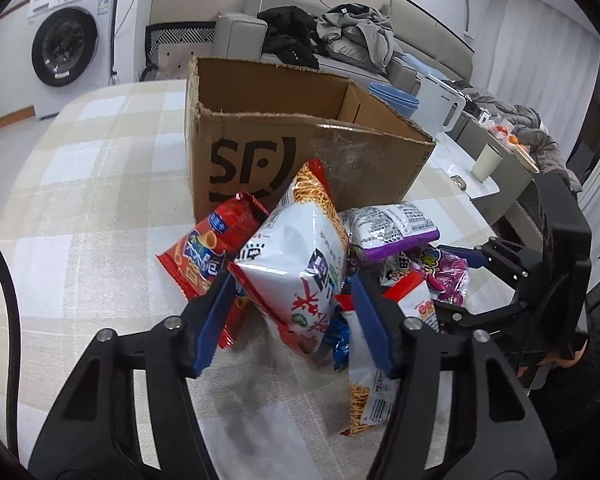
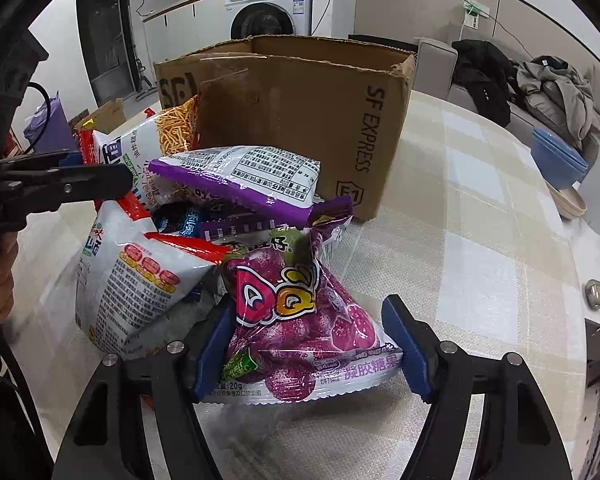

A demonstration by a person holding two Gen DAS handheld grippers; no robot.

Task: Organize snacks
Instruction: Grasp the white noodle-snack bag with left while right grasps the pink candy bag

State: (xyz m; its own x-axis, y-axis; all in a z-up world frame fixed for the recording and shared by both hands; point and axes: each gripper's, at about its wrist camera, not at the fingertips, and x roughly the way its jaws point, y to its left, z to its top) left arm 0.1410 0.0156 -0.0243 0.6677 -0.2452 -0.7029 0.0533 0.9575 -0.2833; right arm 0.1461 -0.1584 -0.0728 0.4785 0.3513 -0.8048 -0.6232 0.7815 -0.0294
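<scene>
A pile of snack bags lies on the table in front of an open cardboard box, which also shows in the right wrist view. My left gripper is open, its blue pads either side of a white noodle-snack bag that leans against the box. A red snack bag lies to its left. My right gripper is open around a purple QQ candy bag. A purple-edged bag lies behind it on the pile. The left gripper shows at the left of the right wrist view.
The table has a checked cloth. Blue bowls, a white kettle and a cup stand at the table's far side. A washing machine and a sofa with clothes are beyond.
</scene>
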